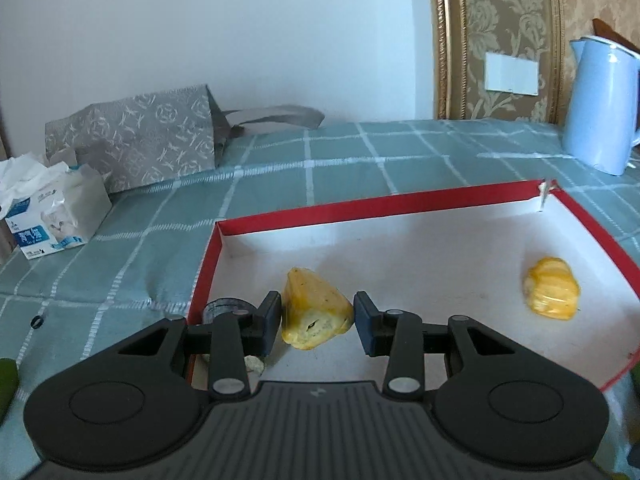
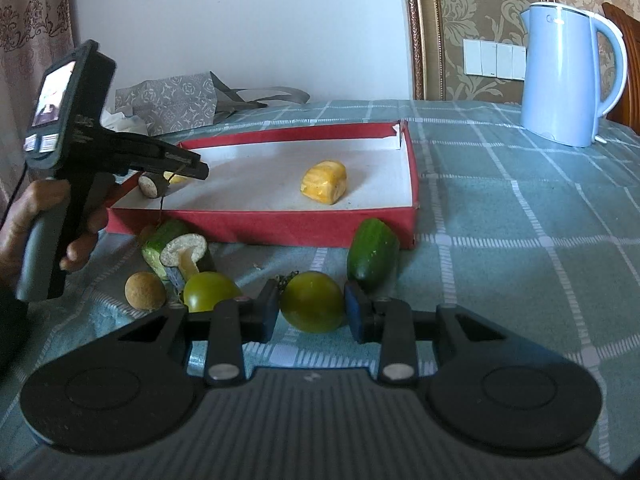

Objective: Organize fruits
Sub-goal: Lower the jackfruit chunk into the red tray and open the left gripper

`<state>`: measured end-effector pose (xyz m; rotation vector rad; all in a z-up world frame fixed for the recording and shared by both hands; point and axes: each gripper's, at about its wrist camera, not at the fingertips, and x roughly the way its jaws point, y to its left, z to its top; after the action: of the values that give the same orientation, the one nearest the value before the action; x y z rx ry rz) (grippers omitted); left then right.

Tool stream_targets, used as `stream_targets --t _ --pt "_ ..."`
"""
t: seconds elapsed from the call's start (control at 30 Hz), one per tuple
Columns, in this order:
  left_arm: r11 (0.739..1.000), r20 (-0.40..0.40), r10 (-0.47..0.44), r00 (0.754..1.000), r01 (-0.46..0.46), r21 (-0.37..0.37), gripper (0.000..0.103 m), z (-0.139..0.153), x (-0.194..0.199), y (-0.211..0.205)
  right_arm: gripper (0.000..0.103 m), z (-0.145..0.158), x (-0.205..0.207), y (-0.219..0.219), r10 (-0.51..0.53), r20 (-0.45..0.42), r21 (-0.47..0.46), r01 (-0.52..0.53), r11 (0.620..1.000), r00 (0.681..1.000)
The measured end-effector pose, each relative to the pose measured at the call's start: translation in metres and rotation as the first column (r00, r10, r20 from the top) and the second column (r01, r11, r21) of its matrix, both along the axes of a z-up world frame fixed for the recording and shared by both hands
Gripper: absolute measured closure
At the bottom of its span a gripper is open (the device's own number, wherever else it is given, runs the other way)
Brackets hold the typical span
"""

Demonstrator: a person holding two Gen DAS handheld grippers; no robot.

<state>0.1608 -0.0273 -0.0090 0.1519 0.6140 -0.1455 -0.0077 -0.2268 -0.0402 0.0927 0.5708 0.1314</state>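
A shallow red box [image 1: 400,201] with a white floor lies on the checked cloth; it also shows in the right wrist view [image 2: 280,222]. My left gripper [image 1: 316,317] is over the box's near left corner, its jaws around a yellow jackfruit piece [image 1: 314,314], pads at its sides. A second yellow piece [image 1: 552,289] lies in the box at right, also visible in the right wrist view [image 2: 324,182]. My right gripper [image 2: 311,309] is in front of the box, jaws around a green tomato [image 2: 313,307].
On the cloth before the box lie another green tomato [image 2: 210,290], a small cucumber [image 2: 373,254], a cut green piece [image 2: 176,250] and a brown longan [image 2: 145,292]. A blue kettle [image 2: 568,76] stands back right; a grey bag [image 1: 136,140] and tissue pack [image 1: 52,216] back left.
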Motion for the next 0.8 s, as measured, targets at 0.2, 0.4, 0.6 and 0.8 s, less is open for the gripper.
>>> stream_targets --t 0.2,0.4,0.6,0.8 --pt "0.998 0.013 -0.022 1.0 0.023 -0.054 0.045 0.0 -0.004 0.005 0.07 0.0 0.0 0.001 0.0 -0.001 -0.003 0.0 1.0 1.0" --pt "0.998 0.07 -0.02 0.997 0.024 -0.056 0.039 0.005 -0.028 0.011 0.07 -0.001 0.0 0.001 -0.001 -0.001 -0.005 0.001 1.0 1.0" --pt "0.996 0.161 0.084 0.983 -0.076 -0.056 0.02 0.013 -0.062 0.031 0.07 -0.001 0.0 0.001 -0.001 -0.001 -0.006 0.001 1.0 1.0" --pt "0.986 0.105 0.114 0.988 -0.1 -0.133 0.019 0.01 -0.086 0.062 0.07 -0.001 0.0 0.001 -0.001 -0.001 -0.008 0.001 1.0 1.0"
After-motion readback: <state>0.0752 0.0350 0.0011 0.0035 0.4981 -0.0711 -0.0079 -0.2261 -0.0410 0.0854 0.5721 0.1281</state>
